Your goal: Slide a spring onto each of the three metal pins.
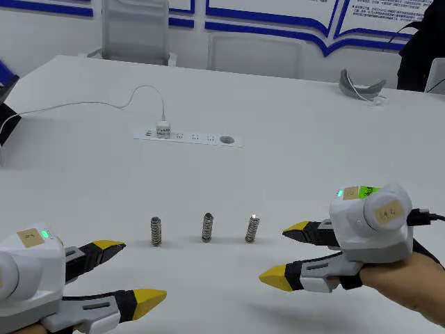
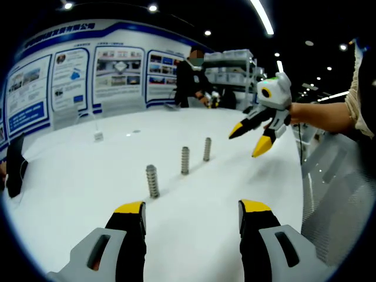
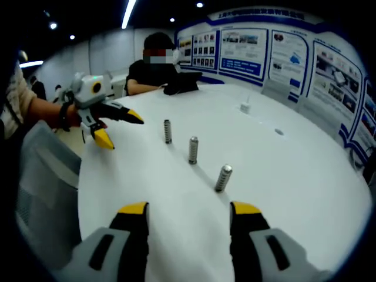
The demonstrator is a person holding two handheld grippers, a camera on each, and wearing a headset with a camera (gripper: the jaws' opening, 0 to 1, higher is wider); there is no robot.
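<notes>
Left tool [image 1: 142, 270] and right tool [image 1: 274, 253], spread empty, flank three upright springs [image 1: 207, 227] on open table [image 1: 208, 299]

Left tool [image 1: 144, 269], right tool [image 1: 272, 254]: jaws apart

No text is legible — wall posters [image 3: 235, 50] and the tan sticker [image 1: 388, 209] on the right gripper [image 1: 278, 253] blur out

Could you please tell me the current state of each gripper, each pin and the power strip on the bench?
Left gripper: open, empty.
Right gripper: open, empty.
Left pin with spring: upright, untouched.
Middle pin with spring: upright, untouched.
Right pin with spring: upright, untouched.
Power strip: one white charger plugged in.
</notes>
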